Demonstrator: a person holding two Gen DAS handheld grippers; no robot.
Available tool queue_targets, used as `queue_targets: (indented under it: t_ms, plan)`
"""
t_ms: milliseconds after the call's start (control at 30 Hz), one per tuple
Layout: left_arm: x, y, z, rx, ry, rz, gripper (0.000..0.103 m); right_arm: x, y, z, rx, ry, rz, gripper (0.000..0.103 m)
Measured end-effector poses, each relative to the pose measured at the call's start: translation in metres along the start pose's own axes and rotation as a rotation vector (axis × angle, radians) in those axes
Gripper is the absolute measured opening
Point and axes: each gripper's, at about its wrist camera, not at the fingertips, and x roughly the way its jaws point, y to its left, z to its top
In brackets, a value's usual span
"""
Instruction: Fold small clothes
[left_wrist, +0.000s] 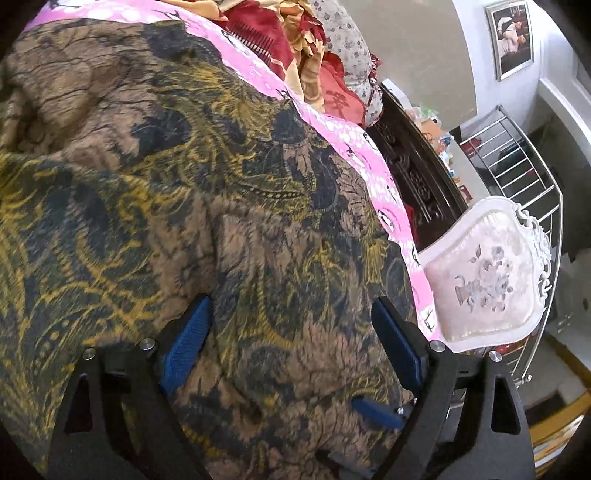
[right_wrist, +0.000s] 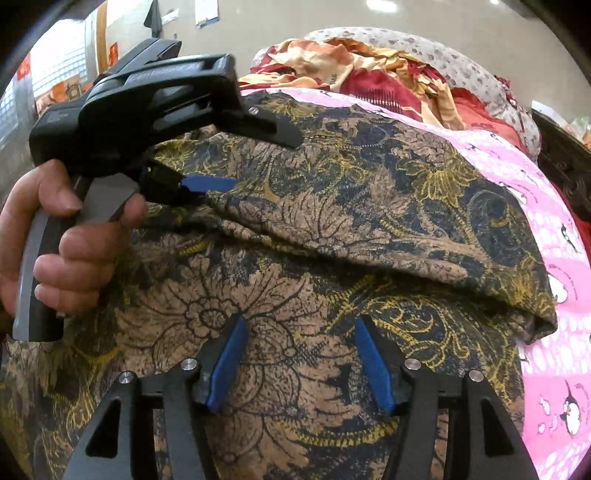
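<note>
A brown garment with a black and yellow floral print (left_wrist: 192, 206) lies spread on a pink patterned sheet (left_wrist: 384, 184). In the right wrist view the garment (right_wrist: 295, 258) has its far part folded over, with a fold edge running across the middle. My left gripper (left_wrist: 291, 306) is open, its blue pads hovering over the cloth near the right edge. It also shows in the right wrist view (right_wrist: 207, 184), held by a hand at the left over the fold. My right gripper (right_wrist: 299, 325) is open just above the near part of the garment.
A pile of red, cream and grey floral bedding (left_wrist: 317, 48) lies at the far end of the sheet (right_wrist: 554, 258). A white chair back with a flower print (left_wrist: 487, 280), a dark carved wood frame (left_wrist: 413, 170) and a metal rack (left_wrist: 517, 170) stand to the right.
</note>
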Motion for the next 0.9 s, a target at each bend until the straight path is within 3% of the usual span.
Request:
queue_targets:
  t_ms: [33, 133, 267, 433, 467, 533, 667, 800, 900]
  plan:
    - [0.0, -0.002, 0.0, 0.003, 0.001, -0.009, 0.086, 0.0, -0.002, 0.0, 0.008, 0.0, 0.008, 0.058]
    - [-0.003, -0.01, -0.01, 0.02, 0.027, -0.033, 0.043, 0.0, -0.001, 0.003, 0.011, 0.0, 0.01, 0.059]
    - [-0.011, -0.019, -0.021, 0.06, -0.038, 0.017, 0.041, -0.001, -0.001, 0.002, 0.01, 0.001, 0.01, 0.059]
    - [-0.006, -0.015, -0.013, 0.064, -0.06, 0.097, 0.041, -0.001, -0.003, 0.003, 0.02, 0.005, 0.02, 0.06]
    - [-0.005, -0.012, -0.01, 0.054, -0.064, 0.109, 0.033, -0.001, -0.003, 0.002, 0.02, 0.005, 0.019, 0.06]
    - [-0.005, -0.009, -0.008, 0.028, -0.049, 0.116, 0.003, -0.001, -0.004, 0.002, 0.019, 0.006, 0.018, 0.06]
    - [-0.033, -0.014, -0.012, 0.046, -0.076, 0.093, 0.002, -0.001, -0.003, 0.001, 0.015, 0.006, 0.012, 0.061]
    - [-0.09, -0.016, -0.01, 0.074, -0.158, 0.097, 0.002, -0.001, 0.0, 0.001, 0.012, 0.004, 0.001, 0.061]
    - [-0.136, 0.0, -0.002, 0.096, -0.219, 0.18, 0.002, -0.002, 0.003, 0.0, 0.007, 0.003, -0.01, 0.062]
